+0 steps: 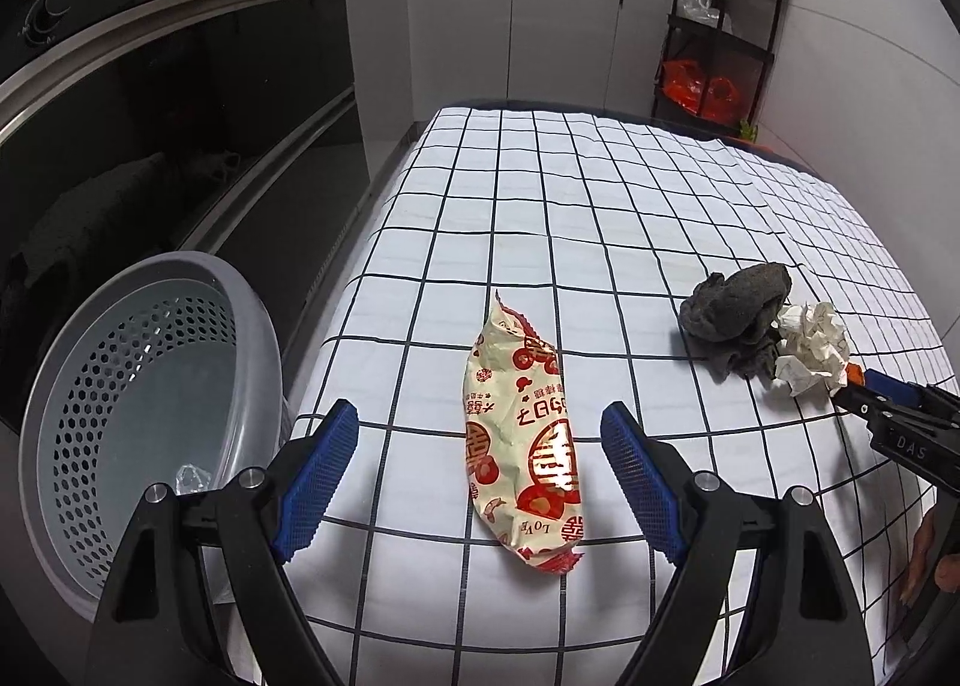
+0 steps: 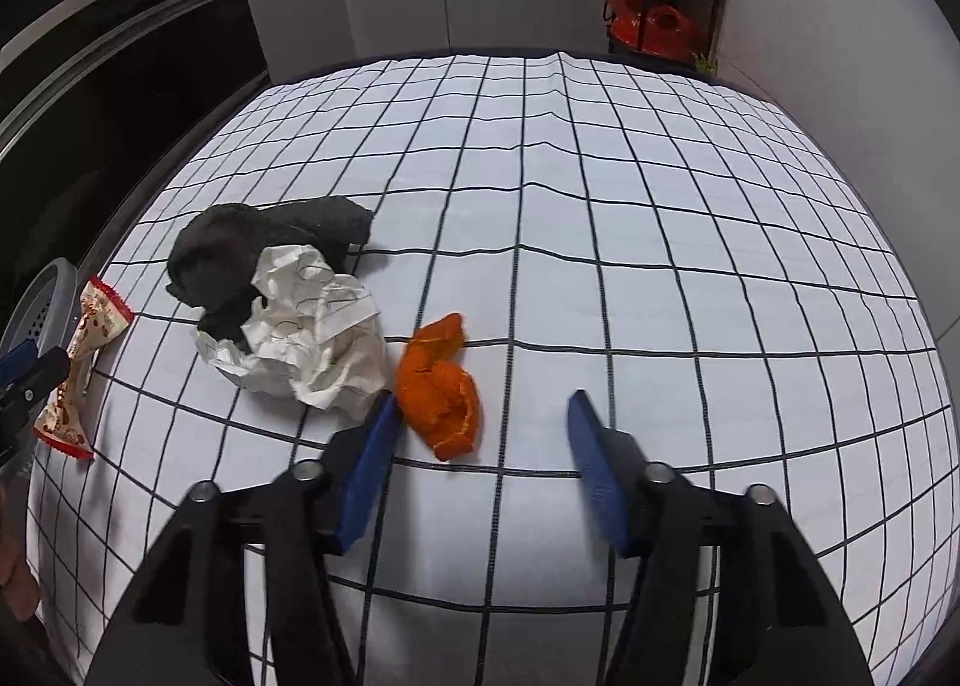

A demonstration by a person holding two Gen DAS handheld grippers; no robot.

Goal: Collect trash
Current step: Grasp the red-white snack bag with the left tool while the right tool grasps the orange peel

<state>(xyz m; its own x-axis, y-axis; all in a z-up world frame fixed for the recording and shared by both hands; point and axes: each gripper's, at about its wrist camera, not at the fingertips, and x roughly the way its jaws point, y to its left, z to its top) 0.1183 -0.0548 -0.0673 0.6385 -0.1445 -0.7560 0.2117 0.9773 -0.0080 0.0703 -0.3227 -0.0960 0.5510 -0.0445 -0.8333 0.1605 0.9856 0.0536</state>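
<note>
Left gripper [image 1: 480, 464]: blue ribbed pads spread wide, nothing pinched; hovers low over the near table edge, straddling the wrapper without touching it.
Snack wrapper [image 1: 525, 437]: cream foil with red print, lying flat lengthwise between the left pads, crimped ends near and far; also seen at the left edge of the right wrist view [image 2: 81, 368].
Right gripper [image 2: 483, 461]: pads spread apart, empty; left pad tip just beside the peel and the paper.
Orange peel [image 2: 441, 386]: curled piece on the cloth, just ahead of the right gripper's left pad, inside the open gap but off to its left side.
Crumpled paper [image 2: 306, 335]: white wad, touching the dark rag behind it and near the peel; in the left wrist view [image 1: 810, 347] it sits at the right gripper's tip.
Dark rag [image 2: 258, 254]: grey-black bunched cloth, partly under the paper; far side of the trash cluster.
Tablecloth [image 1: 570, 206]: white with black grid lines, covers the table; slight wrinkles toward the far end.
Basket [image 1: 66, 386]: grey perforated plastic, on the floor left of the table, tilted toward the camera; a small clear crumpled scrap [image 1: 192, 479] lies inside.
Background: dark oven front [image 1: 150, 104] at left, black shelf rack [image 1: 720, 26] with red bags by the far wall.
</note>
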